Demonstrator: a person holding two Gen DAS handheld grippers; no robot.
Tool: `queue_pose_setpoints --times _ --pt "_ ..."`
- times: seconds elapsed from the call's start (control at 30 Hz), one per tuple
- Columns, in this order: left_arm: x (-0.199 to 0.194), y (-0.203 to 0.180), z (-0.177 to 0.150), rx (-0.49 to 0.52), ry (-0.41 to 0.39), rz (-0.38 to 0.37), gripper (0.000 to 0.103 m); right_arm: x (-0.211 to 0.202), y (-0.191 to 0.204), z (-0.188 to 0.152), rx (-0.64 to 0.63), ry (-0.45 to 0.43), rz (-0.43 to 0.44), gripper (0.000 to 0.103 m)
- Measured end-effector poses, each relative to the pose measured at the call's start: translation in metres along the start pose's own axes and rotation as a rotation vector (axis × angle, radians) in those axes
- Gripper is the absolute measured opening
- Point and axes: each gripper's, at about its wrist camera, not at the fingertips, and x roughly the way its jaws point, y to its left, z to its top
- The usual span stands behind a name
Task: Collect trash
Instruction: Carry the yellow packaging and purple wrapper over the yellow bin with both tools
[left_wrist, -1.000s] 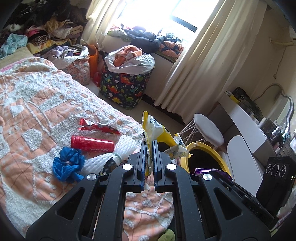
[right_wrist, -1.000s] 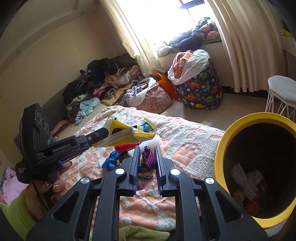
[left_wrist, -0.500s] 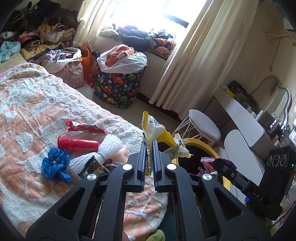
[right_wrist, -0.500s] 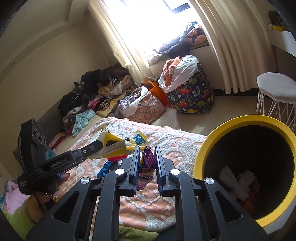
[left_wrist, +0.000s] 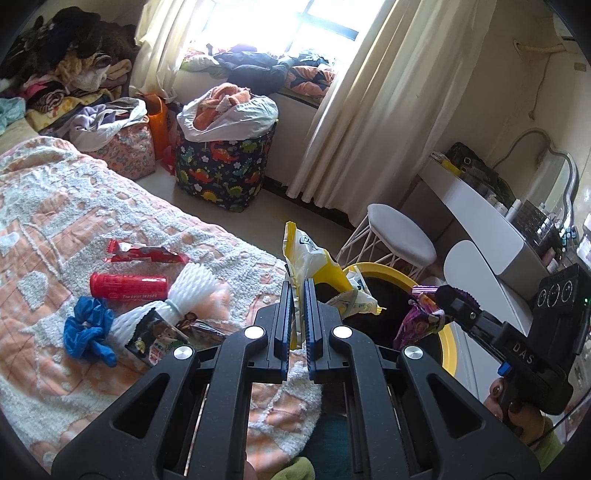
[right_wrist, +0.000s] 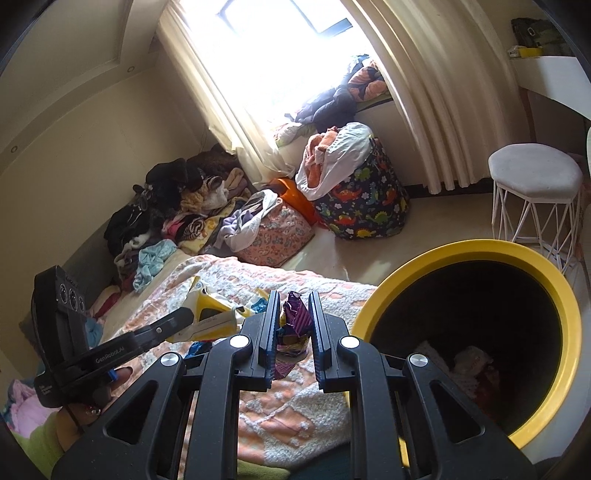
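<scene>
Up front in the left wrist view, our left gripper (left_wrist: 299, 291) pinches a yellow wrapper (left_wrist: 314, 260) near the yellow bin (left_wrist: 441, 334), right of the bed (left_wrist: 55, 229). Then, in the right wrist view, our right gripper (right_wrist: 293, 310) clamps a purple wrapper (right_wrist: 295, 319) just left of the bin's rim.

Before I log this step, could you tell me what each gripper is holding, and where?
The left gripper pinches a yellow-and-white snack bag by its lower edge; the right gripper clamps a crumpled purple wrapper around its middle.
</scene>
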Motion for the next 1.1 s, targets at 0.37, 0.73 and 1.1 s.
queue_pose_setpoints --times 0.37,0.73,1.1 --pt "0.016 -0.02 -0.004 0.044 0.031 -0.02 0.003 -0.01 -0.029 0.009 0.041 -0.047 -0.063 0.015" --pt "0.03 -0.04 -0.012 0.085 0.06 -0.046 0.003 -0.019 -0.053 0.012 0.059 -0.09 -0.144 0.015" --pt "0.048 -0.063 -0.025 0.128 0.106 -0.073 0.003 -0.026 -0.074 0.01 0.052 -0.115 -0.242 0.015"
